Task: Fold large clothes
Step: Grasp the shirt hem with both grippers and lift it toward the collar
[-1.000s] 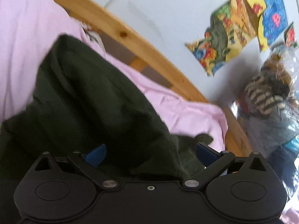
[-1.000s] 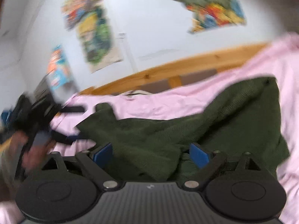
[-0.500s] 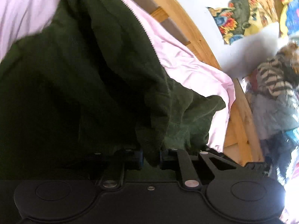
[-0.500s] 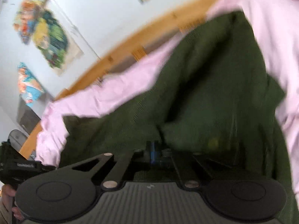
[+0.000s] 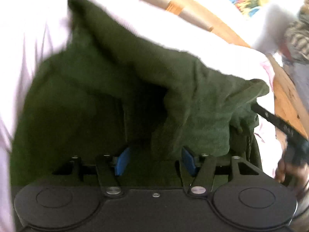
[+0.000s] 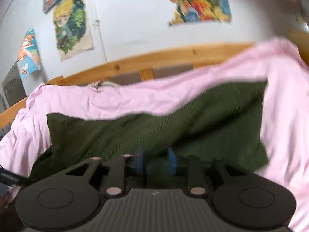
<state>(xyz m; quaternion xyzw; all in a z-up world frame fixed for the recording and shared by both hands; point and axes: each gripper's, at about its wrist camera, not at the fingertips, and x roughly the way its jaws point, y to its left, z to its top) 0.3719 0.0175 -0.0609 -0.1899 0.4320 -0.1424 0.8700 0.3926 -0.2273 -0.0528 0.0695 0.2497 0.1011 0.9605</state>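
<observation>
A dark green knit garment [image 5: 119, 81] lies spread on the pink bedsheet [image 5: 29, 38]; the right wrist view shows the garment [image 6: 193, 123] stretching across the bed. My left gripper [image 5: 154, 161] hovers low over it, jaws opening. A raised fold of the cloth hangs between its blue pads [image 5: 121, 161] without being pressed. My right gripper [image 6: 155, 161] is also opening just above the garment's near edge, with its pads [image 6: 171, 162] apart and green cloth under the gap. The right gripper [image 5: 270, 118] also shows at the garment's right corner in the left wrist view.
A wooden bed rail [image 6: 146, 63] runs behind the sheet, below a white wall with colourful posters [image 6: 71, 25]. A pile of striped and grey clothes [image 5: 297, 38] sits past the bed's right end. A hand [image 5: 285, 170] holds the right gripper.
Both grippers closed on folds of the green garment half a second ago and have since parted their pads. The left gripper moved lower, and the garment now lies flatter on the sheet.
</observation>
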